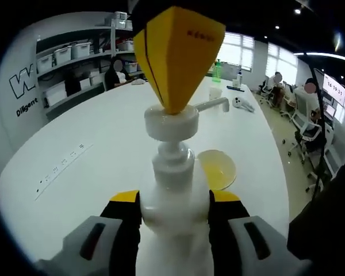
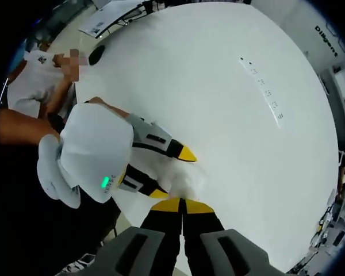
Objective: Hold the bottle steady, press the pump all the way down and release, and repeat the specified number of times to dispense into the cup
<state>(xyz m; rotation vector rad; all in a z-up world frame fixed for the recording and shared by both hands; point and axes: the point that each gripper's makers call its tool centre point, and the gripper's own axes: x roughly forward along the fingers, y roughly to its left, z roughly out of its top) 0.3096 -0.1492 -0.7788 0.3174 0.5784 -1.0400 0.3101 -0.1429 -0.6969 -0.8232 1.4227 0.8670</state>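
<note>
- Left gripper [image 1: 175, 207] is clamped around the body of the white pump bottle [image 1: 173, 215], one yellow-tipped jaw on each flank; judged purpose: keeps the bottle from tipping or sliding while the top is pushed
- Bottle stands upright on the white bench [image 1: 92, 144], dead centre of the left gripper view, neck rising toward 12 o'clock
- Pump head [image 1: 172, 122] sits at the top of the stem; its spout [image 1: 214, 104] runs off toward 2 o'clock
- Right gripper [image 1: 178, 54] comes in from 12 o'clock in the left gripper view, its yellow tip resting on the pump head's top disc; jaws are drawn together into one blunt point, gripping nothing, which gives a solid pusher
- In the right gripper view the right gripper's own jaws [image 2: 181, 206] meet at 6 o'clock, pressed against the white top below them; the left gripper [image 2: 172, 172] shows at 8 o'clock, straddling the bottle
- Cup [image 1: 217, 168], shallow and pale yellow, sits on the bench just beside the bottle at 4 o'clock; whether it lies squarely under the spout cannot be told
- A stretch of stem shows under the head, so the press looks not fully down
- Risk: off-centre push could slide the tip off the disc
</note>
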